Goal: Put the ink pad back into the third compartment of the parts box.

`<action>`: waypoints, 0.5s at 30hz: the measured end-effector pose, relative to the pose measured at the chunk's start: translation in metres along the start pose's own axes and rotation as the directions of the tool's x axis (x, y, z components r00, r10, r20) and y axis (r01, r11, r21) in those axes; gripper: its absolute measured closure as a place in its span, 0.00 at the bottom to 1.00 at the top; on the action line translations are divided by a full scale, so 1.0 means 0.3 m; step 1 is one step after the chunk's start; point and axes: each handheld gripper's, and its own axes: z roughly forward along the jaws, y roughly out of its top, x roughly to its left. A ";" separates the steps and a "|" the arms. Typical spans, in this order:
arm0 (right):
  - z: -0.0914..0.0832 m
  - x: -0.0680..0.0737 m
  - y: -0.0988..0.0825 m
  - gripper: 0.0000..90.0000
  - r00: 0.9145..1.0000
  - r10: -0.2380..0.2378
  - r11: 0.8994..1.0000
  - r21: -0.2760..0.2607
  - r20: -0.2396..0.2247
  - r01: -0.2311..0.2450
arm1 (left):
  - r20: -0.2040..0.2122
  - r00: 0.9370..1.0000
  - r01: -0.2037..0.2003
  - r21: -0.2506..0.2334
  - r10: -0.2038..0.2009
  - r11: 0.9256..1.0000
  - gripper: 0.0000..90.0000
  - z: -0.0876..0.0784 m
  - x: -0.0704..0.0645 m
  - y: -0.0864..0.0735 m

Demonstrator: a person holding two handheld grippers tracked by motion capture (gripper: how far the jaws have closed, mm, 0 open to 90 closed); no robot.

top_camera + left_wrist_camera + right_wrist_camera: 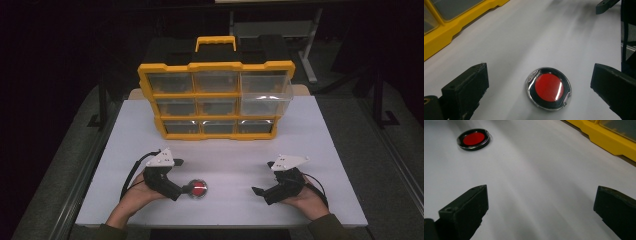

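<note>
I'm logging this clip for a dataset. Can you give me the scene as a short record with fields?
surface: white table
object: round red disc in a clear, black-rimmed case, flat on the table
left tongs: open, jaws either side of the disc, not touching it
right tongs: open, over bare table, apart from the disc
organizer: yellow, nine clear drawers, upper right ones pulled out

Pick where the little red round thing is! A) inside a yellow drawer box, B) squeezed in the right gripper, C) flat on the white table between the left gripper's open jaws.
C: the red disc lies flat on the white table, untouched, between the left gripper's wide-open jaws.
</note>
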 end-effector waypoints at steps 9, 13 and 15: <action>-0.001 -0.003 0.001 0.00 1.000 0.006 1.000 -0.006 0.000 -0.006 | 0.015 1.000 -0.015 0.001 0.015 1.000 0.01 0.021 -0.012 0.023; -0.003 -0.004 0.000 0.00 1.000 0.007 1.000 -0.008 0.000 -0.007 | 0.020 1.000 -0.018 0.000 0.018 1.000 0.01 0.029 -0.014 0.030; -0.003 -0.005 0.000 0.00 1.000 0.008 1.000 -0.008 -0.001 -0.008 | 0.023 1.000 -0.017 0.002 0.017 1.000 0.01 0.036 -0.016 0.032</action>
